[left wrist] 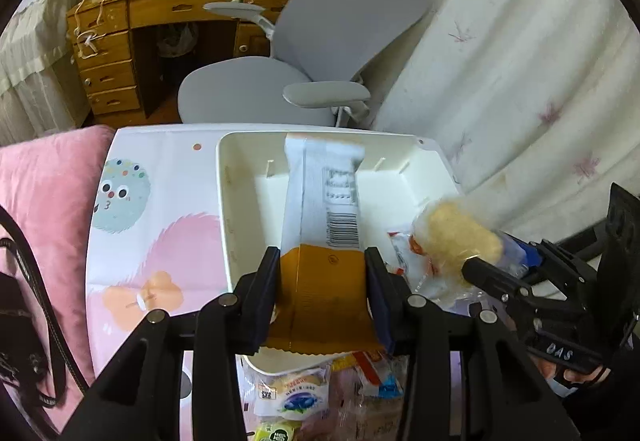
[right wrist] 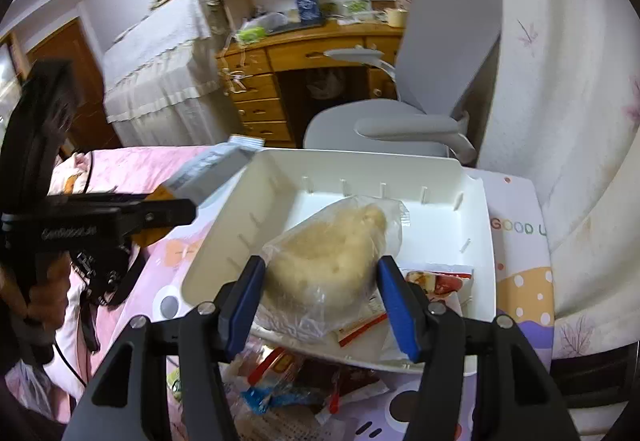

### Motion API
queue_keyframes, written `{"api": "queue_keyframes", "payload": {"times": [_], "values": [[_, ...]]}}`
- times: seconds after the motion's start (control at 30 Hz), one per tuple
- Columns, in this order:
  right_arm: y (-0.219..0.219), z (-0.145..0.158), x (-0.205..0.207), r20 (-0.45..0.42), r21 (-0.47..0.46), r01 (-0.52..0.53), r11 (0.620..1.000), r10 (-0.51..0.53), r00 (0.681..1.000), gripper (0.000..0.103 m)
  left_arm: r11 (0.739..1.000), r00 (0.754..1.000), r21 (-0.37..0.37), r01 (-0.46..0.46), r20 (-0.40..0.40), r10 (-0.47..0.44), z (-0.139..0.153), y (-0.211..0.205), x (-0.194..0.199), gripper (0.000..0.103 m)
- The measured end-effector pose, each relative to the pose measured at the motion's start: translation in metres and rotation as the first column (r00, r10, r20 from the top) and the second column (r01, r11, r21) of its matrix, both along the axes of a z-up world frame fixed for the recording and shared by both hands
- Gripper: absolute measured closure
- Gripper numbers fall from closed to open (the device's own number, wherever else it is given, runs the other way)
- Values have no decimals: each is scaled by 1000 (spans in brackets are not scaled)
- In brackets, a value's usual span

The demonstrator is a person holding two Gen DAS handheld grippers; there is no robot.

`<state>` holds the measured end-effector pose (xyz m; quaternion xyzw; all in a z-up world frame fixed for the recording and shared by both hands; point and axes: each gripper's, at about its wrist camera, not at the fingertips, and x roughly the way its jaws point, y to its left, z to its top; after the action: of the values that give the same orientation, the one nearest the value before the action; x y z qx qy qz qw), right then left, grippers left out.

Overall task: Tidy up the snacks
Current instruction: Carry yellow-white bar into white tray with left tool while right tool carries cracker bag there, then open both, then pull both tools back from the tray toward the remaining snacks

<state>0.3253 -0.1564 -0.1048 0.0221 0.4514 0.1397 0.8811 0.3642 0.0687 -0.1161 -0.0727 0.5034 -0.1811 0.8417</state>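
My left gripper (left wrist: 322,273) is shut on a long white and orange snack packet (left wrist: 324,217), held over the white plastic bin (left wrist: 240,177). My right gripper (right wrist: 320,281) is shut on a yellow bun in a clear wrapper (right wrist: 328,261), held above the same bin (right wrist: 440,201). The right gripper with the bun (left wrist: 456,237) also shows in the left wrist view at the right. The left gripper and its packet (right wrist: 208,165) show in the right wrist view at the left. A red and white snack (right wrist: 440,281) lies in the bin's near corner.
Several loose wrapped snacks (left wrist: 304,397) lie on the patterned table top (left wrist: 160,201) in front of the bin. A pink cushion (left wrist: 48,201) lies at the left. A grey office chair (left wrist: 320,61) and a wooden desk (left wrist: 140,13) stand behind the table.
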Motion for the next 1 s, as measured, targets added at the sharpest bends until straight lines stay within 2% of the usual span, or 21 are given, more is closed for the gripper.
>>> {"api": "queue_keyframes", "payload": {"times": [0.1, 0.2, 0.43, 0.7, 0.87, 1.0], "values": [[-9, -8, 10, -75, 44, 64, 997, -61, 995, 44, 1000, 999, 4, -15, -34, 15, -8, 1, 3, 63], [-14, -11, 12, -115, 72, 105, 992, -97, 989, 44, 1000, 998, -7, -24, -51, 24, -11, 4, 1, 50], [-21, -12, 3, -167, 112, 136, 984, -116, 979, 44, 999, 994, 2, -46, -98, 46, -11, 7, -17, 41], [-27, 1, -23, -170, 130, 105, 986, -82, 982, 43, 996, 990, 7, -92, -110, 93, 7, 1, -55, 40], [-32, 8, -39, -172, 146, 65, 987, -40, 984, 43, 989, 984, 30, -148, -95, 150, 19, 0, -87, 40], [-37, 13, -49, -163, 152, 30, 988, -4, 987, 43, 981, 977, 21, -191, -92, 192, 25, 0, -110, 40]]}}
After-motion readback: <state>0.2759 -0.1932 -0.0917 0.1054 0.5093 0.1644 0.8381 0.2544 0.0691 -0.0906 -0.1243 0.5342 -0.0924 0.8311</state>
